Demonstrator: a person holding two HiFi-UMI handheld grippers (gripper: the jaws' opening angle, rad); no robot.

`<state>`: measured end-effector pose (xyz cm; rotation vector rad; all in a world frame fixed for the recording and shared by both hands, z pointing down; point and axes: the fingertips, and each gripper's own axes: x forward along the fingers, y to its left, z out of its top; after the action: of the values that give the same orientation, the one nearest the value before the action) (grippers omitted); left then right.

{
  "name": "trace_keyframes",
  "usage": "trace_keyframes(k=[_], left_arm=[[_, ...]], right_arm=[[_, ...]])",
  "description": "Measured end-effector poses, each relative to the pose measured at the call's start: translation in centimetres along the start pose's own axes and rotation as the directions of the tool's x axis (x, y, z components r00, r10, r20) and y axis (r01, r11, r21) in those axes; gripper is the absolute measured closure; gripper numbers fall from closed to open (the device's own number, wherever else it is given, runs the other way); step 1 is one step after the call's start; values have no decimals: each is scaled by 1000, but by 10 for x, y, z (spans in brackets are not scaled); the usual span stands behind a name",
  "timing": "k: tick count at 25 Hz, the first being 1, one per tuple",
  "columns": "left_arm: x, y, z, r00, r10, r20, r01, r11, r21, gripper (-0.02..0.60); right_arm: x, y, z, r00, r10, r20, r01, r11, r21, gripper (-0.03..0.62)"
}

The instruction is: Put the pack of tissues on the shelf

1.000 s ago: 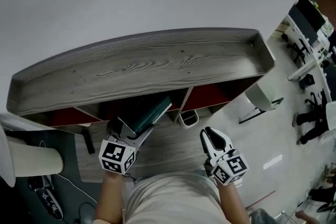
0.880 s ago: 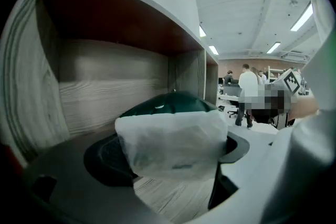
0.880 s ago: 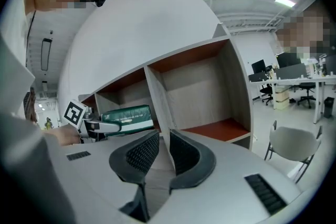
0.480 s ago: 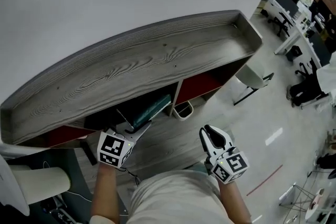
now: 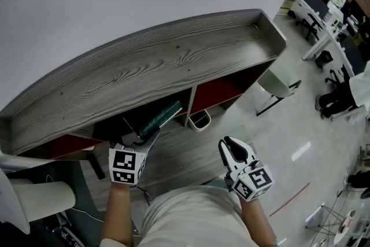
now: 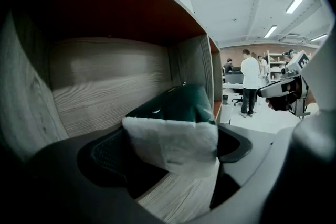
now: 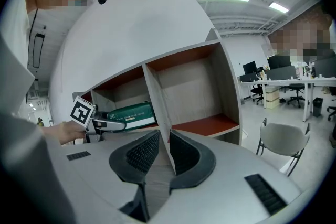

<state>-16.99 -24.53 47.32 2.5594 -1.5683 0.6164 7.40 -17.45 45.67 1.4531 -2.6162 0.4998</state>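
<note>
A green pack of tissues (image 5: 160, 115) with a white end pokes into a middle compartment of the grey wooden shelf (image 5: 150, 66). My left gripper (image 5: 140, 137) is shut on its near end. In the left gripper view the pack (image 6: 178, 107) fills the space between the jaws of the left gripper (image 6: 170, 150), with the compartment's wooden back and side walls around it. My right gripper (image 5: 230, 149) hangs lower right, away from the shelf, shut with nothing in it. The right gripper view, over the right gripper (image 7: 164, 152), shows the pack (image 7: 128, 114) level in the left compartment.
The compartment to the right, with a red floor (image 7: 205, 124), holds nothing. A white bin (image 5: 199, 120) stands under the shelf. A grey chair (image 5: 276, 85) is beside the shelf's right end. Desks and office chairs (image 5: 324, 26) lie far right. People (image 6: 250, 78) stand beyond the shelf.
My left gripper has carried the pack forward, deeper under the shelf top. The head view has swung, so the shelf appears tilted. The right gripper has barely moved.
</note>
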Motion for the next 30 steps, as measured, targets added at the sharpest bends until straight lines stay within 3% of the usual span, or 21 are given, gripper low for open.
trace_keyframes(k=[6, 9, 12, 14, 15, 30], left_arm=[[-23, 27, -10, 978, 209, -13, -210, 974, -91, 92], [-25, 28, -11, 980, 198, -10, -198, 975, -100, 95], [-18, 23, -8, 984, 175, -23, -176, 983, -44, 123], [-12, 18, -5, 984, 175, -41, -175, 984, -2, 244], [-9, 17, -4, 982, 182, -53, -182, 983, 14, 269], [39, 24, 14, 968, 225, -108, -226, 974, 3, 268]], right_arm=[[5, 0, -1, 999, 53, -8, -53, 999, 3, 510], [8, 1, -3, 997, 81, -16, -81, 997, 6, 510], [9, -1, -6, 995, 97, -19, -97, 995, 19, 510], [9, -2, -4, 994, 108, -17, -108, 994, 17, 510], [9, -3, -3, 994, 111, -15, -111, 994, 17, 510], [-5, -32, -1, 997, 72, 10, -72, 996, 46, 510]])
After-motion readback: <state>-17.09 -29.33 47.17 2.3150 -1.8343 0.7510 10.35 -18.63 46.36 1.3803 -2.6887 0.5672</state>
